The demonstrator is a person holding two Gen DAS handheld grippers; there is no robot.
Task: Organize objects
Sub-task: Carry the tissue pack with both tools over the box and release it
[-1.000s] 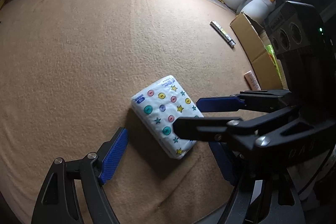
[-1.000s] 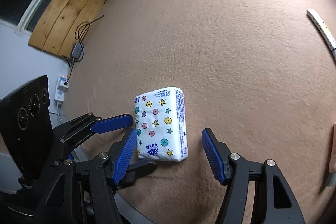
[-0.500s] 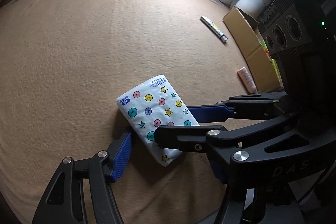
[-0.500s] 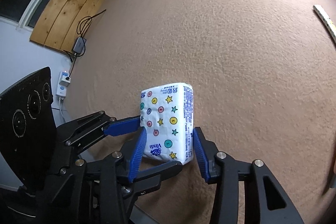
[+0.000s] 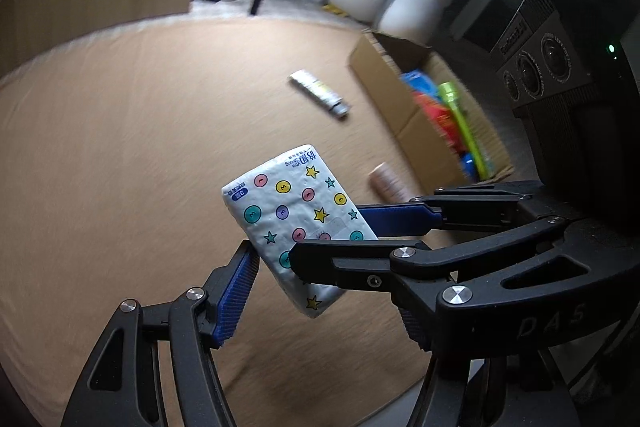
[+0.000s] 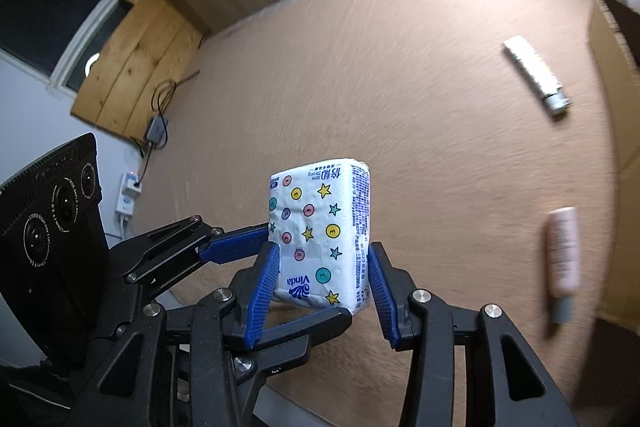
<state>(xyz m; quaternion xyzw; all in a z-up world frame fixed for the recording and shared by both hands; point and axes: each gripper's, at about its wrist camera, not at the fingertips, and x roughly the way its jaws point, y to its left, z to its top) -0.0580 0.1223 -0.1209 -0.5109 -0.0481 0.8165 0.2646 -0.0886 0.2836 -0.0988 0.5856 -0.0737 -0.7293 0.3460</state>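
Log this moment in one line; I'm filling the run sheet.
holder: both grippers | right gripper: shut on tissue pack | left gripper: shut on tissue pack | pack: off mat

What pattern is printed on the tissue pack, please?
White tissue pack with coloured dots and stars; clearest in the right wrist view.

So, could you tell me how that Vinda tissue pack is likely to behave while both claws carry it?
The tissue pack probably squashes easily: its wrapper looks soft and dimpled. It seems light, hanging clear of the mat. The glossy film may slip between the right claw pads.
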